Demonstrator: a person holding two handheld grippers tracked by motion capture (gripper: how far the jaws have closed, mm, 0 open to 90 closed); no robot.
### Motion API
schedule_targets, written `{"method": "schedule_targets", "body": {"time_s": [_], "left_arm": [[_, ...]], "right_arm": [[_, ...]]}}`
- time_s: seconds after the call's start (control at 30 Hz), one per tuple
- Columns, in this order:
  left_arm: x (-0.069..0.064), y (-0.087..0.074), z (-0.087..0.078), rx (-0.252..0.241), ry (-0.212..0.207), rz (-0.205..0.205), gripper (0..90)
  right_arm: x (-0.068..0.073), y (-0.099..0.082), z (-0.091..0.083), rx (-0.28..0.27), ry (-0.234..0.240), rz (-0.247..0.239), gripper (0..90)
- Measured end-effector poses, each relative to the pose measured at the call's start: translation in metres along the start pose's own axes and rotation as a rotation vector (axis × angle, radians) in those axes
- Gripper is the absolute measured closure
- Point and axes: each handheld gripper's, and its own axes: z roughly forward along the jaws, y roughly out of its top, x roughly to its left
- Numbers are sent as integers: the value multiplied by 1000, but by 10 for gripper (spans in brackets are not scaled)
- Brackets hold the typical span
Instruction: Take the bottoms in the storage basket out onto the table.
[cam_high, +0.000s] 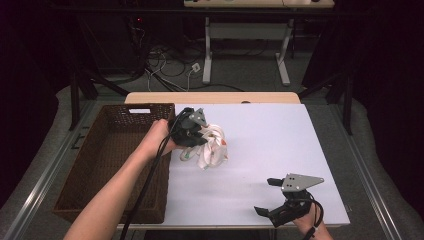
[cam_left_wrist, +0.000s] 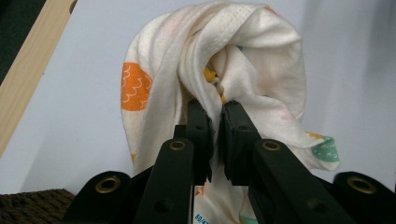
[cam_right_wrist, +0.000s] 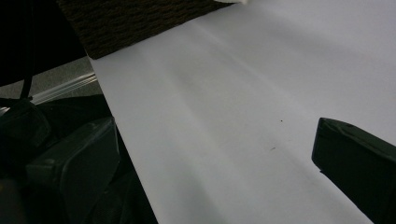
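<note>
My left tool (cam_left_wrist: 214, 122) pinches a fold of the white printed cloth (cam_left_wrist: 219, 70), bunched on the bench (cam_high: 270, 145) just beside the wicker basket (cam_high: 95, 170) — likely its destination. My right tool (cam_high: 280, 197) rests spread wide near the bench's front edge — clear of the work.

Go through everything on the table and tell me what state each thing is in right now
Cloth: bunched up, pinched in the left tool, beside the basket.
Left tool: shut on the cloth.
Right tool: open, holding nothing, at the table's near edge.
Basket: upright at the table's left side, nothing visible inside.
Table: white top.
</note>
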Motion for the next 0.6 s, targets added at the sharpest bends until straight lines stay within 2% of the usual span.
{"method": "schedule_targets", "body": {"time_s": [0.07, 0.23, 0.43, 0.47, 0.6], "left_arm": [[0, 0, 0, 1, 6, 7, 829], [0, -1, 5, -18, 5, -27, 829], [-1, -1, 9, -21, 5, -28, 829], [0, -1, 10, -28, 12, -42, 829], [0, -2, 12, -38, 14, -52, 829]], "right_arm": [[0, 0, -1, 3, -1, -1, 4], [-1, 0, 0, 1, -3, -5, 4], [0, 0, 0, -2, -3, -2, 4], [0, 0, 0, 1, -3, 2, 4], [0, 0, 1, 3, -1, -1, 4]]}}
